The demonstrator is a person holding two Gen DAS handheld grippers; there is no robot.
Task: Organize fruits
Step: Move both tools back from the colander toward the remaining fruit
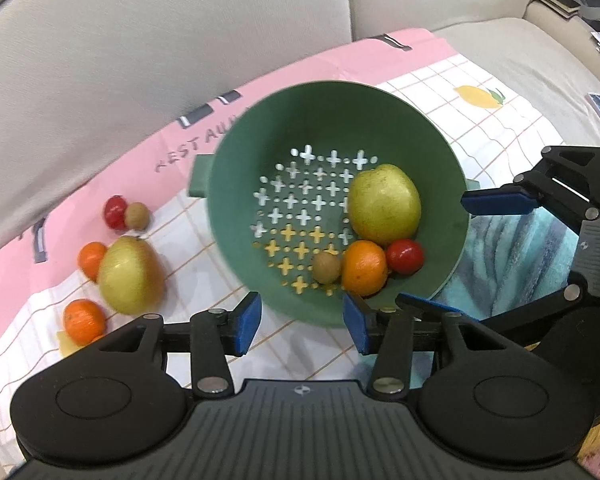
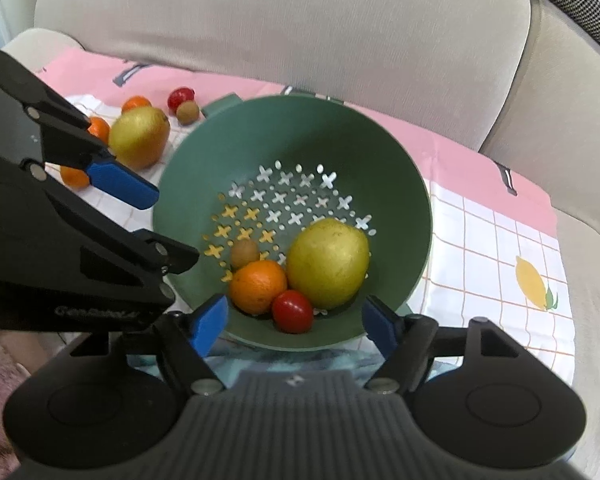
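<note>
Green plastic, cross-pierced: the colander (image 1: 336, 120) is seen tipped on the checked cloth (image 1: 480, 136), its mouth turned up toward both grippers. Four fruits are counted inside: one pear (image 1: 384, 204) with its long axis slanting across the bowl, one orange (image 1: 364, 268), one red tomato (image 1: 405, 255), one small brown fruit (image 1: 327, 267). "REST" is partly read on the cloth's pink border (image 1: 120, 152). Outside, a second pear (image 1: 131, 276) and other small fruit are seen. The left gripper (image 1: 302, 322) is spread, empty; the right gripper (image 2: 294, 322) is spread too, nothing pinched.
</note>
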